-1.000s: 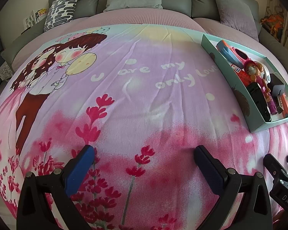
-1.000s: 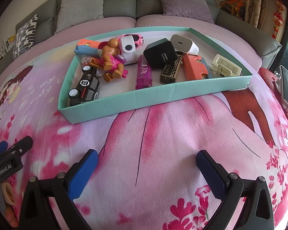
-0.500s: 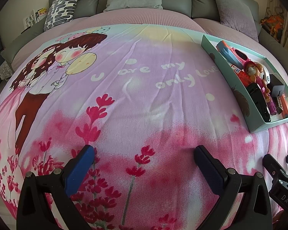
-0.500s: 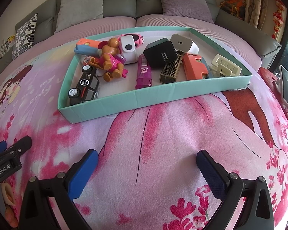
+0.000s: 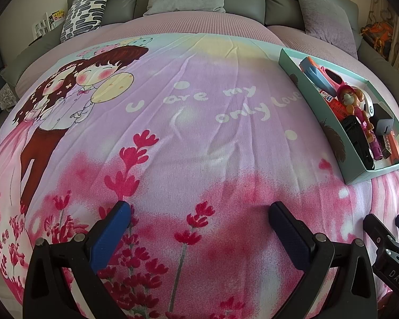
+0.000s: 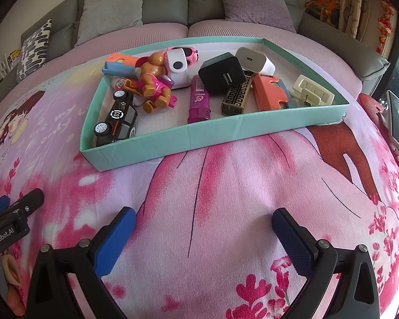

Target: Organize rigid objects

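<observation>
While both hover above the blanket (image 6: pixel 226 186), left gripper (image 5: pixel 199 212) and right gripper (image 6: pixel 203 219) fingers gape, empty.

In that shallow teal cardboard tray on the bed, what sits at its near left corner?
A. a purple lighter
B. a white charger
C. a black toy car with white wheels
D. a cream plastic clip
C: the black toy car with white wheels lies in the near left corner of the shallow teal cardboard tray.
</observation>
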`<move>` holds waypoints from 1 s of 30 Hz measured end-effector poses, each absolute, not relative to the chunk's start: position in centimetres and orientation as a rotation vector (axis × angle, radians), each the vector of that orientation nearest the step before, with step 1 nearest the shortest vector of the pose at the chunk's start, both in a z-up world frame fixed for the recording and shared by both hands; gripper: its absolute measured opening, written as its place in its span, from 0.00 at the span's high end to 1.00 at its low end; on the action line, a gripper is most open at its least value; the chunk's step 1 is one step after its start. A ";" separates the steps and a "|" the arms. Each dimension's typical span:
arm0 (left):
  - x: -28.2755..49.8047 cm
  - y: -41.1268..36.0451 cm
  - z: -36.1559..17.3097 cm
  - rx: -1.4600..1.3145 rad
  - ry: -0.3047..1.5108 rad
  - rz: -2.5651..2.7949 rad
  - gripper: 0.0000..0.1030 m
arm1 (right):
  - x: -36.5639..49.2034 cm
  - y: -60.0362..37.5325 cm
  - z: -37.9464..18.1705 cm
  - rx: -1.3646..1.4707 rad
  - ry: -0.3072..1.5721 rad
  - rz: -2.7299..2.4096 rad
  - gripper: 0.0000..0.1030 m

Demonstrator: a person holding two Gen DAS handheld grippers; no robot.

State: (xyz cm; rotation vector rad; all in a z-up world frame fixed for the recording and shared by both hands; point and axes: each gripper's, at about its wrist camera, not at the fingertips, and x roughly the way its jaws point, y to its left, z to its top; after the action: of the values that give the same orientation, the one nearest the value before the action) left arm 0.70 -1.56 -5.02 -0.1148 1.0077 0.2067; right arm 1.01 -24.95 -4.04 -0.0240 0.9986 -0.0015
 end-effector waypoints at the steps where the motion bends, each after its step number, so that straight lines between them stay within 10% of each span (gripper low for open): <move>1: 0.7 -1.5 -5.0 -0.116 1.008 0.206 0.00 | 1.0 -24.9 -4.0 -0.024 0.999 -0.001 0.00; 30: 0.6 -1.3 -4.9 -0.128 1.004 0.200 0.00 | 1.0 -24.9 -4.0 -0.024 0.998 -0.001 0.00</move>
State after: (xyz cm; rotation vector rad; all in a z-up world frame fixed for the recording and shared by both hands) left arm 0.61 -1.34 -4.93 -0.1278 1.0041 0.1997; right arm 1.00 -24.93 -4.05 -0.0239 0.9982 -0.0015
